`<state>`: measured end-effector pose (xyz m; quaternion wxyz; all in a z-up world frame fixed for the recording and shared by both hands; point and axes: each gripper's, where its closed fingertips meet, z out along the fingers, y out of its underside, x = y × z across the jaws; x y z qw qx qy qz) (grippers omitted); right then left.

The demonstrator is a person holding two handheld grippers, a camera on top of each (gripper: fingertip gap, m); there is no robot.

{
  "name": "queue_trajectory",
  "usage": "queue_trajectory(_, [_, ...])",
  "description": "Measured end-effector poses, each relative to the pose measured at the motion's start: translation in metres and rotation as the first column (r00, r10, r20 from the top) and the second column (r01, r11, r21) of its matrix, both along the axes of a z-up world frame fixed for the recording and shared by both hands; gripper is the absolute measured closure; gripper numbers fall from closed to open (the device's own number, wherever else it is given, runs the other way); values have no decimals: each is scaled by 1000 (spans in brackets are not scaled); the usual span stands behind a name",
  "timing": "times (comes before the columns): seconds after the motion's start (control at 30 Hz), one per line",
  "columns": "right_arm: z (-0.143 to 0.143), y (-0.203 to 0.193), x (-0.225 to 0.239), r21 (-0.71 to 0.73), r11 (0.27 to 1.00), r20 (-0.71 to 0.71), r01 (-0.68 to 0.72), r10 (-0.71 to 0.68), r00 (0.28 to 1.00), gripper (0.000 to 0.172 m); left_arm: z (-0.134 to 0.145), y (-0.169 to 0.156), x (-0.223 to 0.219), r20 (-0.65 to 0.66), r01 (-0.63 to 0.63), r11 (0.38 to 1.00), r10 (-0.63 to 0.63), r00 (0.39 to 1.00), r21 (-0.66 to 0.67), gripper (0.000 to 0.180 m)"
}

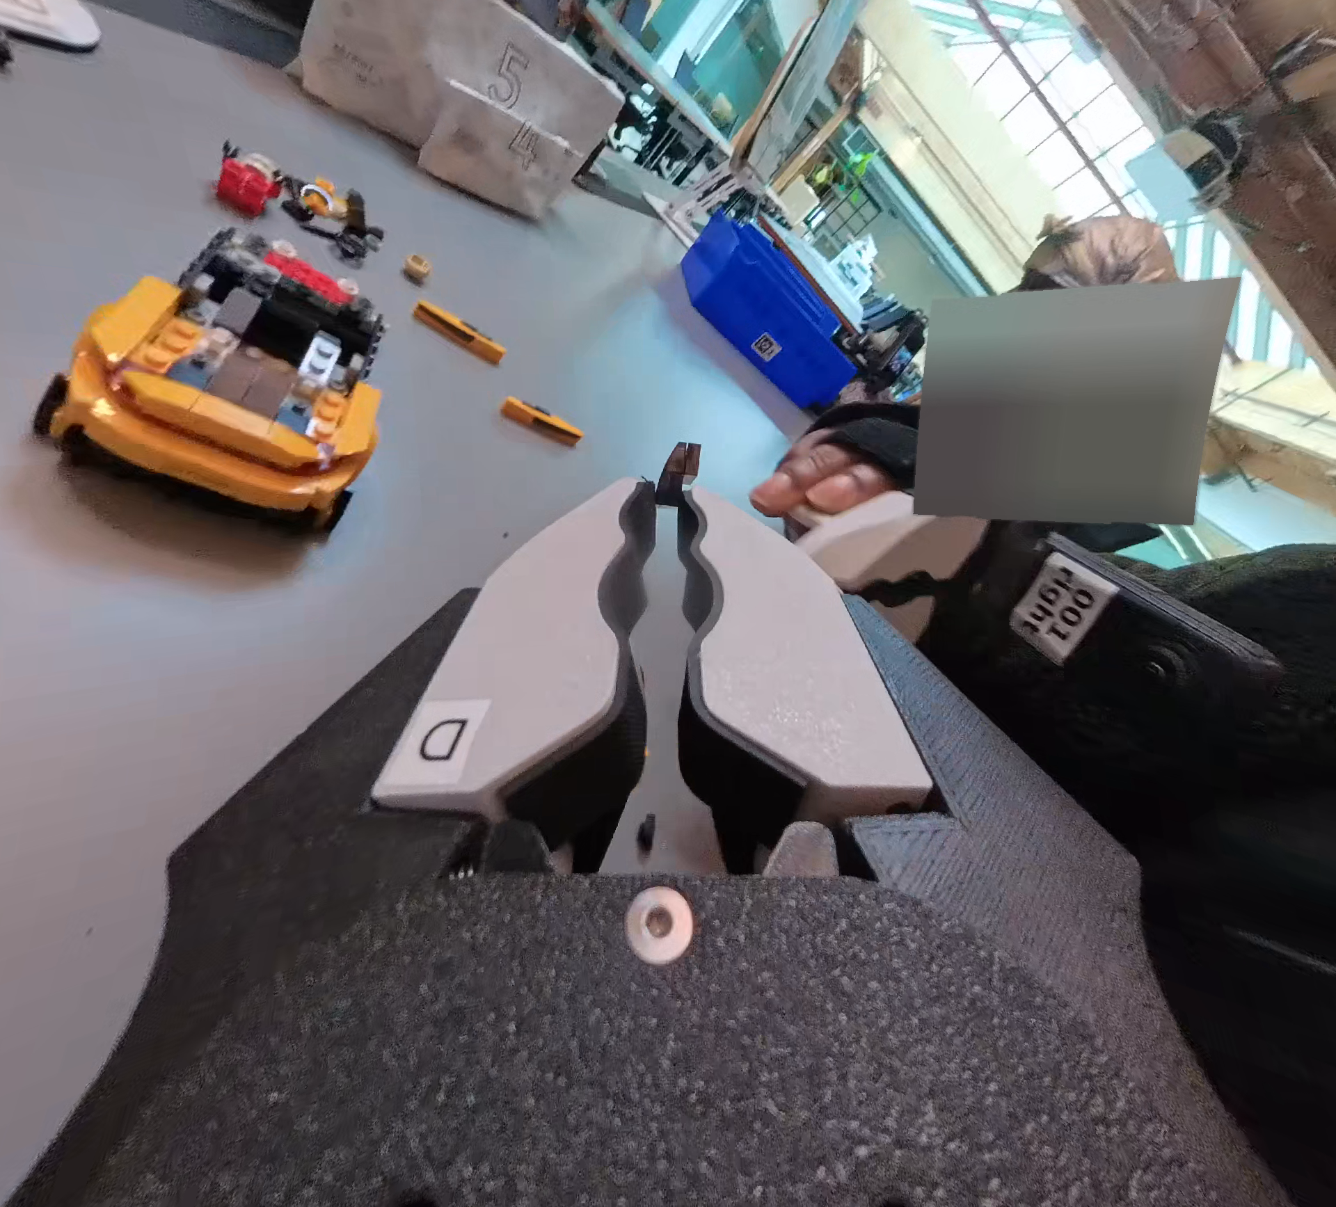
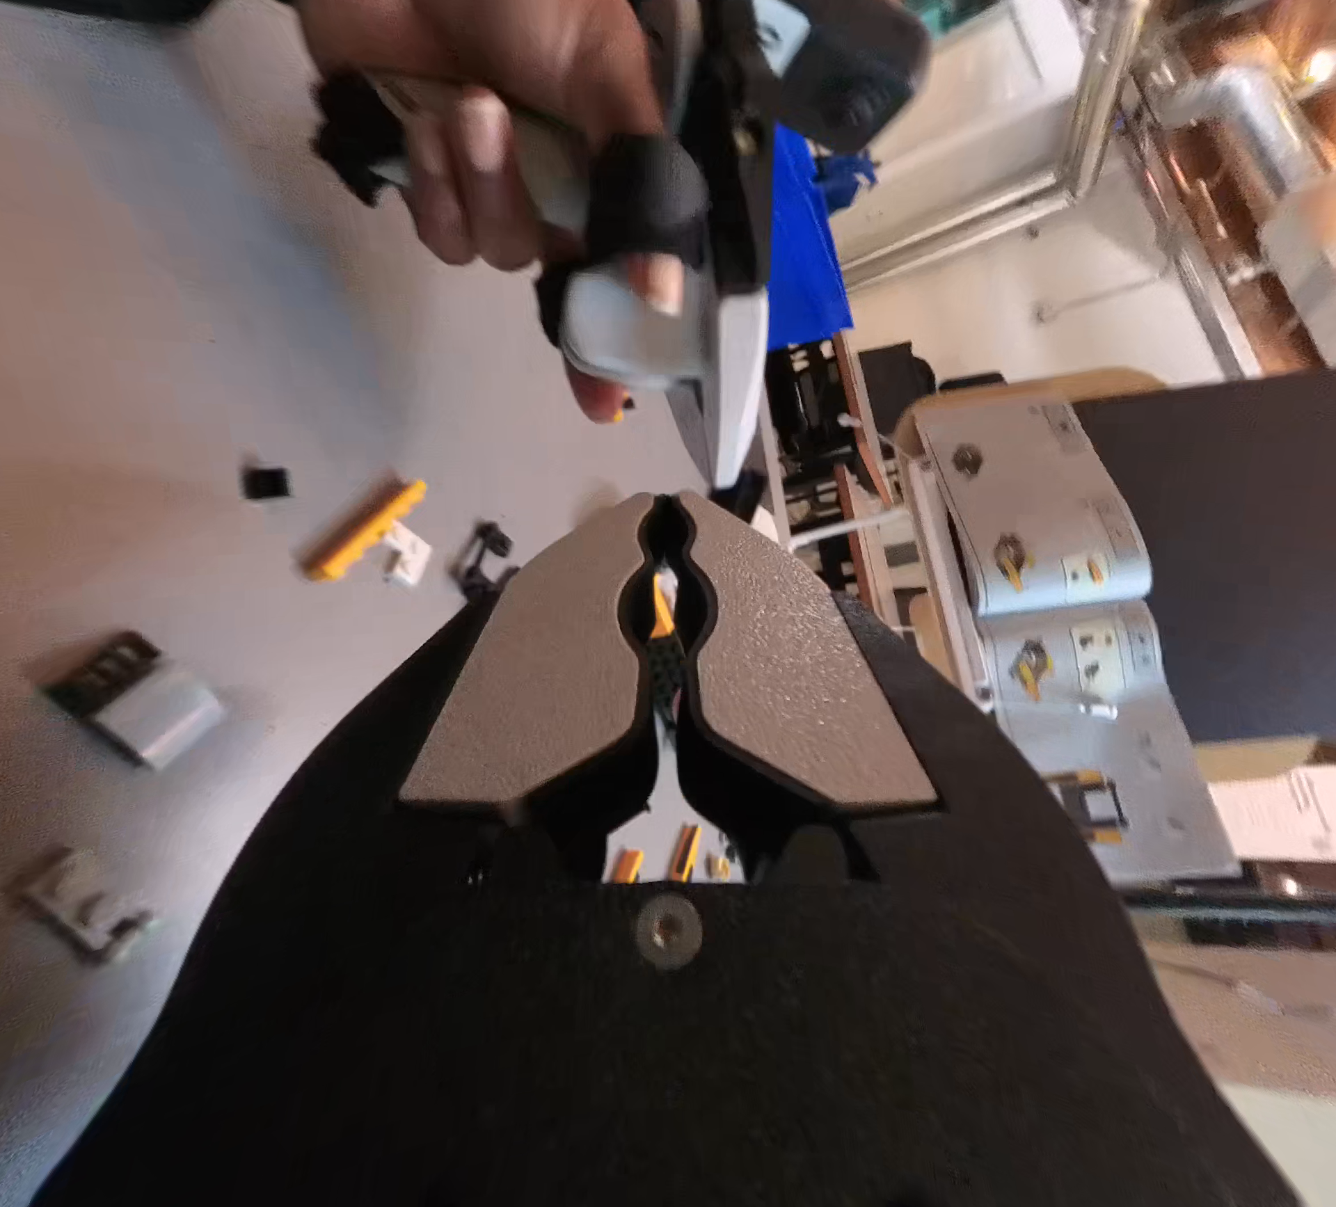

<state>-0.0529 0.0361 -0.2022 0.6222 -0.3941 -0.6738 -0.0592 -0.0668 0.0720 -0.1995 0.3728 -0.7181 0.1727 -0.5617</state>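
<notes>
Grey tabletop (image 1: pixel 506 594), yellow brick-built car (image 1: pixel 210 377) half-assembled, loose yellow strips nearby. Left gripper (image 1: pixel 669 486) pinching small dark brown piece (image 1: pixel 679 460) at fingertips. Right gripper (image 2: pixel 669 507) pressed together, nothing visibly held.

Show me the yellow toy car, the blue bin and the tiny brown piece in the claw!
Car (image 1: pixel 210 420): left wrist view, on its yellow front.
Blue bin (image 1: pixel 766 305): left wrist view, on its side wall.
Brown piece (image 1: pixel 683 460): left wrist view, on its upper end.
</notes>
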Motion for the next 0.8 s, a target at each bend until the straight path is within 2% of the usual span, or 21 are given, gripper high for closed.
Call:
queue_trajectory(0.07, [7, 18, 5, -20, 999, -59, 41, -42, 997, 172, 4, 0, -1, 28, 2, 1000, -1, 1000, -19, 174])
queue_trajectory(0.17, [7, 33, 6, -77, 988, -88, 132, -139, 986, 172, 0, -1, -2, -49, -16, 999, 18, 999, 35, 174])
queue_trajectory(0.3, [2, 35, -1, -219, 963, -91, 154, -178, 980, 149, -3, -7, 6, -157, 2, 992, 18, 987, 123, 174])
queue_trajectory(0.53, [-1, 33, -2, -270, 951, -79, 149, -176, 981, 157, -4, -11, 10, -380, 23, 941, 113, 918, 337, 173])
queue_trajectory(0.63, [-1, 33, -3, -261, 954, -38, 150, -165, 985, 158, -6, -12, 9, -488, 62, 896, 179, 854, 439, 173])
queue_trajectory(0.67, [0, 34, -3, -263, 954, -21, 145, -156, 988, 162, -8, -12, 9, -518, 81, 884, 194, 833, 461, 173])
queue_trajectory(0.8, [-6, 29, 3, -343, 935, 17, 88, -88, 996, 163, -10, -16, 13, -567, 132, 854, 211, 796, 503, 173])
